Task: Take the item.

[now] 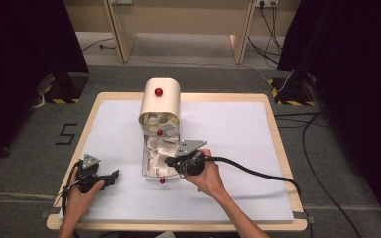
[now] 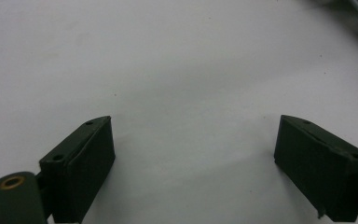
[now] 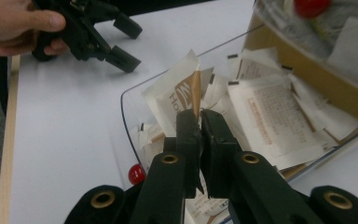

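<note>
- left gripper (image 1: 110, 177) rests on the white worktop (image 1: 228, 148) at the near left, held in the left hand (image 1: 82, 196); its jaws stand spread wide with bare worktop between them; in the right gripper view it shows at the far left, jaws apart
- clear tray (image 1: 145, 166) lies near the middle of the worktop, running from near to far; it is heaped with paper sachets (image 1: 155, 148); a small red knob (image 1: 162, 181) sits at its near end; its far end goes under a cream cover (image 1: 160, 101) with a red knob on top
- right gripper (image 1: 171, 161) hangs over the tray's near end, held in the right hand (image 1: 208, 176), which comes in from the right; its jaws are pressed together on one sachet (image 3: 182, 93), white with brown print; they pinch it by its lower edge, and it stands upright above the heap in the tray (image 3: 126, 121); its cable (image 1: 258, 173) trails off right across the worktop
</note>
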Demonstrator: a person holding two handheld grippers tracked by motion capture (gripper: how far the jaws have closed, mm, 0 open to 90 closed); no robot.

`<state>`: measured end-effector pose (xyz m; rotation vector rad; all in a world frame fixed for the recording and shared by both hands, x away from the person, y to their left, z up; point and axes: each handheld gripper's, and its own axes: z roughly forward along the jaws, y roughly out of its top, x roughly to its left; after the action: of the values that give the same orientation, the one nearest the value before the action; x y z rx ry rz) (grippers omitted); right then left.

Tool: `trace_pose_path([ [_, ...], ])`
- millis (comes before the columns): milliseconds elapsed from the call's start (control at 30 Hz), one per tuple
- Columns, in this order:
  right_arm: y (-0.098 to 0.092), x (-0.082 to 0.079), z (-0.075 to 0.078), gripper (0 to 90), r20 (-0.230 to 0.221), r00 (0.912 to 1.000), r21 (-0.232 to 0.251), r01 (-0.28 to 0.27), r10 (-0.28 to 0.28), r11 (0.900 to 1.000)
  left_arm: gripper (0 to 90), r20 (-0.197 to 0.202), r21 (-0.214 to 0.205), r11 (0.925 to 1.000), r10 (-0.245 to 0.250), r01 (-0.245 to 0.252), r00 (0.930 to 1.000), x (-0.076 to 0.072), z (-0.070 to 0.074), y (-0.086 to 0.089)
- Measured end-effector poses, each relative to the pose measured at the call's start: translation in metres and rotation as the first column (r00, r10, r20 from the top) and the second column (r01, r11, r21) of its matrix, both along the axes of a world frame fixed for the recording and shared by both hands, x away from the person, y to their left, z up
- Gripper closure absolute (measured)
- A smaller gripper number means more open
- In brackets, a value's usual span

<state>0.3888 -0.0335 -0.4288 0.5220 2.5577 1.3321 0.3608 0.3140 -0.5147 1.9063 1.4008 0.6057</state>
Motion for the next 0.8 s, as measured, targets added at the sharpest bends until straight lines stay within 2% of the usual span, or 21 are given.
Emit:
trace_pose_path([
  [233,-0.010,0.000,0.015,86.6,0.027,0.9994,0.037,0.023,-0.024,0.9990,11.3,-0.001,0.001,1.0000,0.000,0.000,1.0000,0.000,0.000,0.000],
  [800,-0.034,0.002,0.033,86.6,0.053,0.9957,0.085,0.071,-0.076,0.9938,11.3,0.000,0.000,1.0000,0.000,0.000,1.0000,0.000,0.000,0.000],
])
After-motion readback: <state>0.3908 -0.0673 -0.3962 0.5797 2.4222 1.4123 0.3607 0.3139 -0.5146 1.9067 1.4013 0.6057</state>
